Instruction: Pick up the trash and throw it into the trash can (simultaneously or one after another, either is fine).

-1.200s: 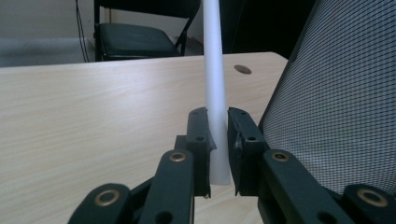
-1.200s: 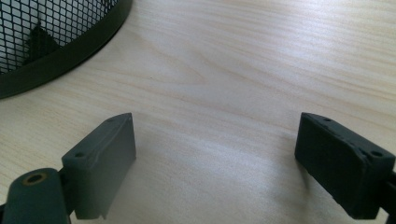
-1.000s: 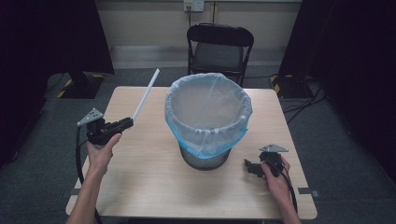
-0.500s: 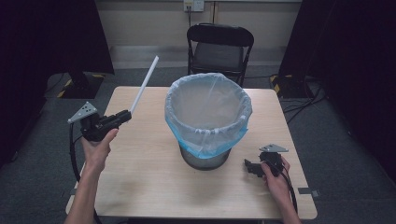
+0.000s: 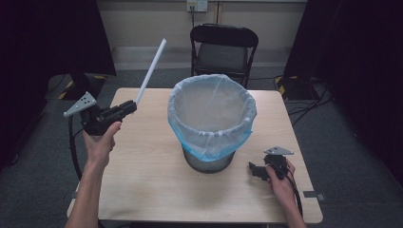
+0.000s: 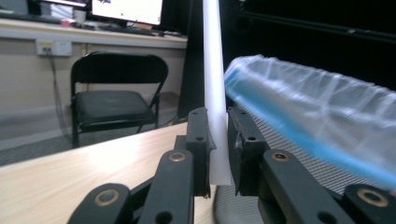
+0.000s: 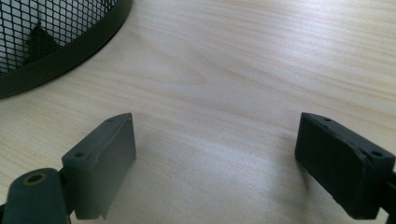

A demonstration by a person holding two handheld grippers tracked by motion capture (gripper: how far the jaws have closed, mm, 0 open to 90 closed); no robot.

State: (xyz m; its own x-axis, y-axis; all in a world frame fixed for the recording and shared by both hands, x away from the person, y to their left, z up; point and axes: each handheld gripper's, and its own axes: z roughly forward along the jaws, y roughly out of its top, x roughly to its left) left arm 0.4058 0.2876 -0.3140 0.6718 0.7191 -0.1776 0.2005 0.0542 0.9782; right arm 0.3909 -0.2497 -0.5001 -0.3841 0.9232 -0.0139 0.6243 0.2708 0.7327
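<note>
**anon1:** Since a second ago the left gripper (image 5: 127, 106) has lifted off to the left side of the table (image 5: 142, 190) and tipped the white tube (image 5: 151, 71) up steeper, its far end now pointing up toward the back wall.

**anon2:** Yep, its fingers (image 6: 198, 140) are pinching the tube's bottom end between them, clear in the left gripper view. Bin (image 5: 209, 159) hasn't budged: mesh basket mid-table with a clear bag (image 5: 211, 114), blue-edged, folded over the rim.

**anon1:** Right gripper (image 5: 256, 170)?

**anon2:** Same spot, low on the table just right of the bin's base. Fingers (image 7: 105, 163) spread wide, nothing between them but bare wood. Black folding chair (image 5: 223, 50) behind the table.
</note>
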